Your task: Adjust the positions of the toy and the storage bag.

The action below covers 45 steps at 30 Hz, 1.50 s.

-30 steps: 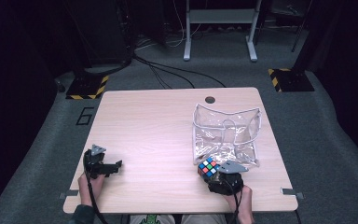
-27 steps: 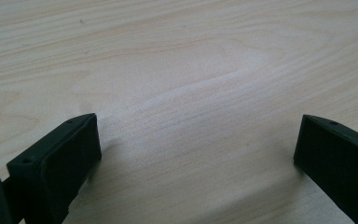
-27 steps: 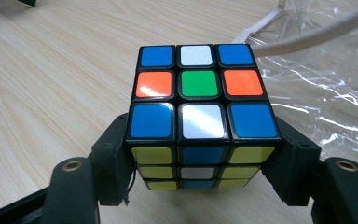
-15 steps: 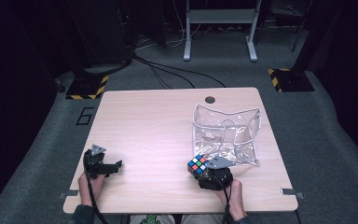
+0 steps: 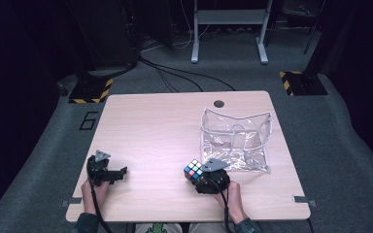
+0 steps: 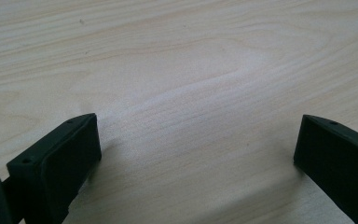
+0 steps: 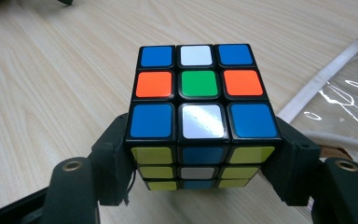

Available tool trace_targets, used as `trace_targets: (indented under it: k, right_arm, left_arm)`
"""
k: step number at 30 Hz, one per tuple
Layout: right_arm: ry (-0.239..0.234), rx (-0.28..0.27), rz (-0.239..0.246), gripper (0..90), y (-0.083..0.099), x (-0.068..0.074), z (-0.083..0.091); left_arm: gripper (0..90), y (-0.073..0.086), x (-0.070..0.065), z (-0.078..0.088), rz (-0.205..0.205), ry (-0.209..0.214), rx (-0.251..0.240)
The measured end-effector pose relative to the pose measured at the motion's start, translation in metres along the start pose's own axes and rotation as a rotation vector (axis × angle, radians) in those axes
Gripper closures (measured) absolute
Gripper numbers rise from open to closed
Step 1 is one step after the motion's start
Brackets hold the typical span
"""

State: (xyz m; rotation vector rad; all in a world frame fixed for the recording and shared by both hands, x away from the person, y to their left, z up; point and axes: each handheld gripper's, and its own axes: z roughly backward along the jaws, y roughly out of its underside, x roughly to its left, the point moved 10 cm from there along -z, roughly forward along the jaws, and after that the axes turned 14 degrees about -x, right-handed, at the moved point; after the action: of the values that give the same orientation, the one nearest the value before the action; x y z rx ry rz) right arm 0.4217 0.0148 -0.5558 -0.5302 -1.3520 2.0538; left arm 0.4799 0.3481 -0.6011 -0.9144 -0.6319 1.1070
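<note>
A scrambled puzzle cube [image 7: 200, 100] with blue, white, orange and green stickers on top sits clamped between the jaws of my right gripper [image 7: 203, 161]. In the high view the cube [image 5: 193, 170] is near the table's front edge, just left of the right gripper [image 5: 200, 175]. A clear plastic pouch [image 5: 235, 138] with white trim lies behind and to the right of it, mouth towards the table's far side. My left gripper [image 5: 122, 171] rests at the front left, its jaws wide apart over bare wood [image 6: 191, 93] with nothing between them.
The light wooden table [image 5: 155, 126] has a round cable hole [image 5: 218, 103] near its far edge. A corner of the pouch [image 7: 340, 93] lies close to the right of the cube. Dark floor, cables and stand legs surround the table.
The right gripper has carried the cube leftward along the front edge, away from the pouch's front corner. The left gripper has stayed put.
</note>
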Motion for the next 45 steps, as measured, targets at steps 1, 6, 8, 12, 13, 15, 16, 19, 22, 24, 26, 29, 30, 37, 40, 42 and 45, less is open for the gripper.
trace_targets:
  k: [1, 6, 8, 12, 13, 15, 16, 19, 22, 24, 26, 29, 30, 37, 40, 42, 45]
  right_arm:
    - [-0.003, 0.002, 0.002, 33.4, 0.000, 0.001, -0.001]
    - [-0.017, 0.007, 0.005, 33.4, 0.000, 0.005, -0.008]
    - [-0.022, 0.006, 0.007, 33.4, 0.000, 0.006, -0.011]
    - [-0.028, 0.007, 0.011, 33.4, -0.001, 0.007, -0.016]
    - [-0.027, 0.007, 0.008, 33.4, -0.001, 0.008, -0.017]
    - [-0.030, 0.009, 0.005, 33.4, -0.002, 0.008, -0.019]
    - [-0.030, 0.011, 0.003, 33.4, -0.002, 0.008, -0.020]
    - [-0.038, 0.013, 0.006, 33.3, -0.001, 0.010, -0.022]
    - [-0.045, 0.030, 0.006, 33.2, 0.001, 0.011, -0.024]
    - [-0.050, 0.037, -0.002, 32.5, 0.003, 0.011, -0.025]
    - [-0.046, 0.012, -0.026, 24.4, 0.001, 0.011, -0.023]
    - [-0.032, -0.003, -0.036, 16.4, -0.002, 0.008, -0.019]
    - [-0.036, -0.006, -0.039, 14.8, -0.002, 0.007, -0.017]
    - [-0.041, -0.030, -0.071, 11.1, -0.002, 0.004, -0.001]
    - [-0.033, -0.041, -0.086, 10.9, -0.001, 0.000, 0.006]
    - [-0.030, -0.038, -0.095, 10.6, 0.000, -0.002, 0.010]
    - [-0.029, -0.039, -0.096, 10.6, 0.000, -0.006, 0.016]
  left_arm:
    - [0.3, 0.000, 0.000, 0.000, 0.000, 0.000, 0.000]
    - [0.3, 0.000, 0.000, 0.000, 0.000, 0.000, 0.000]
    - [0.3, 0.000, 0.000, 0.000, 0.000, 0.000, 0.000]
    - [0.3, 0.000, 0.000, 0.000, 0.000, 0.000, 0.000]
    - [0.3, 0.000, 0.000, 0.000, 0.000, 0.000, 0.000]
    - [0.3, 0.000, 0.000, 0.000, 0.001, 0.000, -0.001]
    - [0.3, 0.000, 0.000, 0.000, 0.000, 0.000, 0.000]
    - [0.3, 0.000, 0.000, 0.000, 0.000, 0.000, 0.000]
    - [0.3, 0.000, 0.000, 0.000, 0.000, 0.000, 0.000]
    - [0.3, 0.000, 0.000, 0.000, 0.000, 0.000, 0.000]
    - [0.3, 0.000, 0.000, 0.000, 0.000, 0.000, 0.000]
    - [0.3, 0.000, 0.000, 0.000, 0.000, 0.000, 0.000]
    - [0.3, 0.000, 0.000, 0.000, 0.000, 0.000, 0.000]
    - [0.3, 0.000, 0.000, 0.000, 0.001, 0.000, 0.000]
    - [0.3, 0.000, 0.000, 0.000, 0.000, 0.000, 0.000]
    - [0.3, 0.000, 0.000, 0.000, 0.000, 0.000, 0.000]
    - [0.3, 0.000, 0.000, 0.000, 0.000, 0.000, 0.000]
